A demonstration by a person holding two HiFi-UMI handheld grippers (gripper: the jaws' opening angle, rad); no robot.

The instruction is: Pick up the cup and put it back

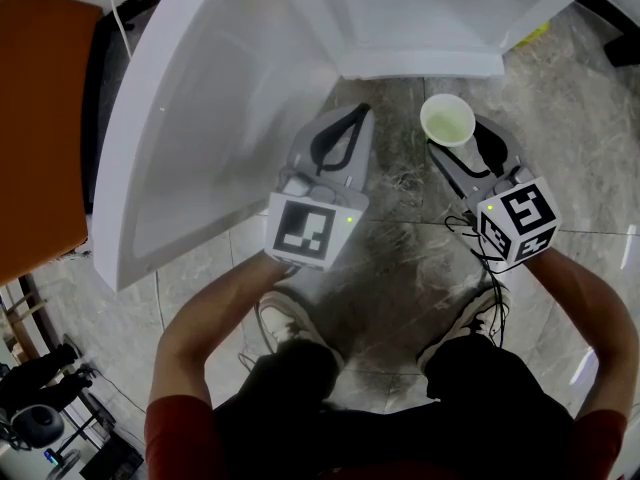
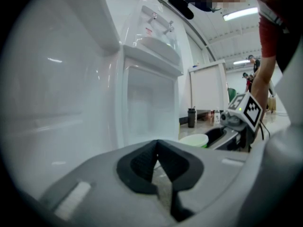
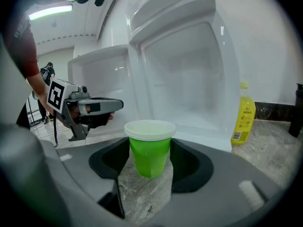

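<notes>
Right gripper jaws clasp the green cup upright above the floor, beside an open white cabinet; left gripper jaws are closed, empty. Keeping it level should ease set-down.

sleeves: red | trousers: black | hand-held grippers: grey, black-white marker cubes

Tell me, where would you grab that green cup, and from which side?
Grip the green cup on its wall just below the rim, coming in level from the side with one jaw on either side. It stands upright and narrows downward, so the wider rim stops it sliding out. The right gripper holds it that way.
</notes>
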